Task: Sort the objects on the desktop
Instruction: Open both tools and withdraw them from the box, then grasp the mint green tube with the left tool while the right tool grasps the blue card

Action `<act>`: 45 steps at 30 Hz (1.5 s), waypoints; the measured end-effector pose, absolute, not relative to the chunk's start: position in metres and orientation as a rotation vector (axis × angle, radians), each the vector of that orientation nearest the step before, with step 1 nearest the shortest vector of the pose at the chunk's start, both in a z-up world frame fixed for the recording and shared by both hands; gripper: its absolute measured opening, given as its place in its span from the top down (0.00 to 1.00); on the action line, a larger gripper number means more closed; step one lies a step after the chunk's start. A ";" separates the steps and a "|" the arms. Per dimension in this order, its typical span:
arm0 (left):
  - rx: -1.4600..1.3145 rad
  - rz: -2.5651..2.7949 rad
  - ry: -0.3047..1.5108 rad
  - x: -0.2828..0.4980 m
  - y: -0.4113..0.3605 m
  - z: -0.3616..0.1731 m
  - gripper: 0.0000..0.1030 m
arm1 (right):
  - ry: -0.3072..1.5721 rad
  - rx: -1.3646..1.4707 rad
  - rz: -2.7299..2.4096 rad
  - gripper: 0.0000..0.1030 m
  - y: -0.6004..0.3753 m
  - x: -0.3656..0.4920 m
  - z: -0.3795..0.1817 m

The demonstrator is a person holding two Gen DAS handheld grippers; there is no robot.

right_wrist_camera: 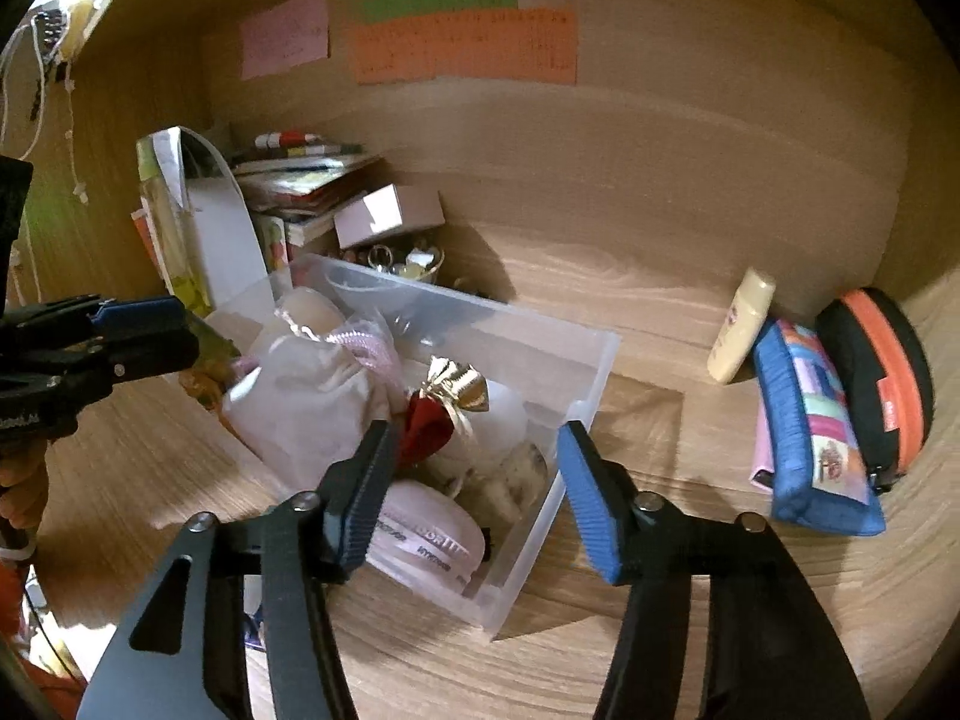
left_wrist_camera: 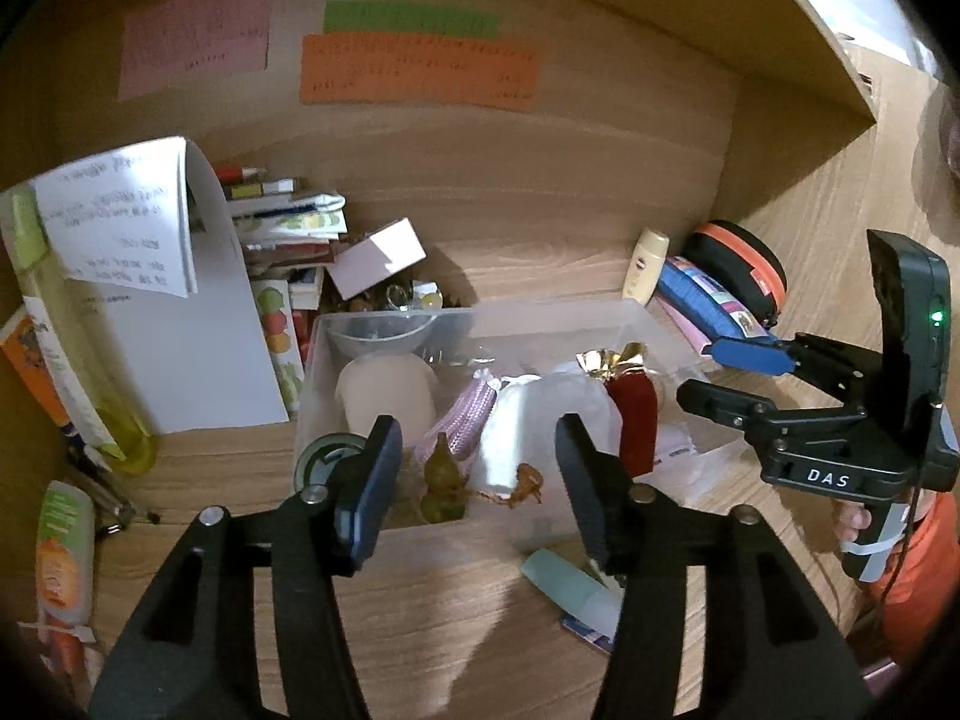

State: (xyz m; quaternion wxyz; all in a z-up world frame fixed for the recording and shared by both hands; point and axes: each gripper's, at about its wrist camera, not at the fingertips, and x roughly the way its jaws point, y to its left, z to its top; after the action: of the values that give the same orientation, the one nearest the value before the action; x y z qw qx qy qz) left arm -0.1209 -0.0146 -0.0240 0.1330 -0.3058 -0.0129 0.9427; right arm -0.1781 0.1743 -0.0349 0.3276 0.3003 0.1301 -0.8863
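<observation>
A clear plastic box [left_wrist_camera: 420, 319] [right_wrist_camera: 543, 324] stands mid-desk, filled with a white pouch [left_wrist_camera: 528, 420] [right_wrist_camera: 306, 396], a pink cord [left_wrist_camera: 465, 426], a red pouch with a gold bow [left_wrist_camera: 636, 408] [right_wrist_camera: 429, 426], a beige rounded object [left_wrist_camera: 387, 396] and a pink round case [right_wrist_camera: 429, 546]. My left gripper [left_wrist_camera: 477, 474] is open above the box's near wall; an amber figurine [left_wrist_camera: 443, 480] stands between its fingers, untouched. The right gripper [right_wrist_camera: 477, 483] is open over the box's near right corner, nothing pressed between its pads. It also shows at the right of the left wrist view [left_wrist_camera: 717, 378].
Back left are a book stack [left_wrist_camera: 288, 222], a curled white sheet [left_wrist_camera: 204, 312], a yellow-green bottle [left_wrist_camera: 72, 354] and a pink box [left_wrist_camera: 378, 258]. At the right lean a cream tube [right_wrist_camera: 741, 324], a blue pencil case [right_wrist_camera: 810, 426] and an orange-black case [right_wrist_camera: 882, 378]. A teal tube [left_wrist_camera: 567, 588] lies in front of the box.
</observation>
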 end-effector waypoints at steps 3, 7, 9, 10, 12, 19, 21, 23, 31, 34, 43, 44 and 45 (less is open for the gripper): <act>-0.858 2.753 -0.021 -0.111 -0.015 -0.020 0.39 | 0.339 0.759 -2.344 0.33 0.177 -0.167 -0.029; -0.835 2.772 0.001 -0.098 -0.015 -0.016 0.30 | 0.328 0.736 -2.363 0.20 0.181 -0.154 -0.024; -0.832 2.785 0.013 -0.091 -0.013 -0.015 0.26 | 0.319 0.737 -2.362 0.20 0.183 -0.147 -0.022; -0.831 2.793 0.019 -0.088 -0.013 -0.015 0.22 | 0.316 0.740 -2.361 0.19 0.184 -0.144 -0.022; -0.827 2.810 0.023 -0.082 -0.012 -0.014 0.16 | 0.319 0.742 -2.363 0.19 0.186 -0.137 -0.022; -0.846 2.828 0.046 -0.064 -0.011 -0.022 0.13 | 0.312 0.776 -2.347 0.17 0.200 -0.116 -0.033; -0.862 2.825 0.039 -0.061 -0.012 -0.026 0.13 | 0.296 0.799 -2.336 0.17 0.204 -0.112 -0.039; -0.885 2.819 0.024 -0.058 -0.013 -0.031 0.12 | 0.290 0.827 -2.316 0.17 0.207 -0.107 -0.047; -0.999 2.794 0.017 -0.052 -0.017 -0.060 0.12 | 0.302 0.904 -2.240 0.19 0.199 -0.097 -0.080; -1.039 2.775 0.005 -0.050 -0.019 -0.070 0.12 | 0.318 0.930 -2.182 0.35 0.188 -0.094 -0.092; -1.109 2.702 -0.064 -0.055 -0.016 -0.086 0.12 | 0.404 0.990 -2.047 0.72 0.160 -0.102 -0.106; -1.113 2.699 -0.064 -0.056 -0.015 -0.086 0.12 | 0.422 0.995 -2.039 0.75 0.158 -0.102 -0.108; -1.118 2.690 -0.067 -0.059 -0.013 -0.087 0.12 | 0.440 0.993 -2.032 0.76 0.155 -0.103 -0.110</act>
State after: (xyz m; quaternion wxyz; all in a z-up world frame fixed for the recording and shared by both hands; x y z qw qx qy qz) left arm -0.0588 -0.0127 -0.0869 0.1134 -0.3813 -0.0229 0.9172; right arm -0.1027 0.1547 -0.1096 0.4066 0.3937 0.1744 -0.8057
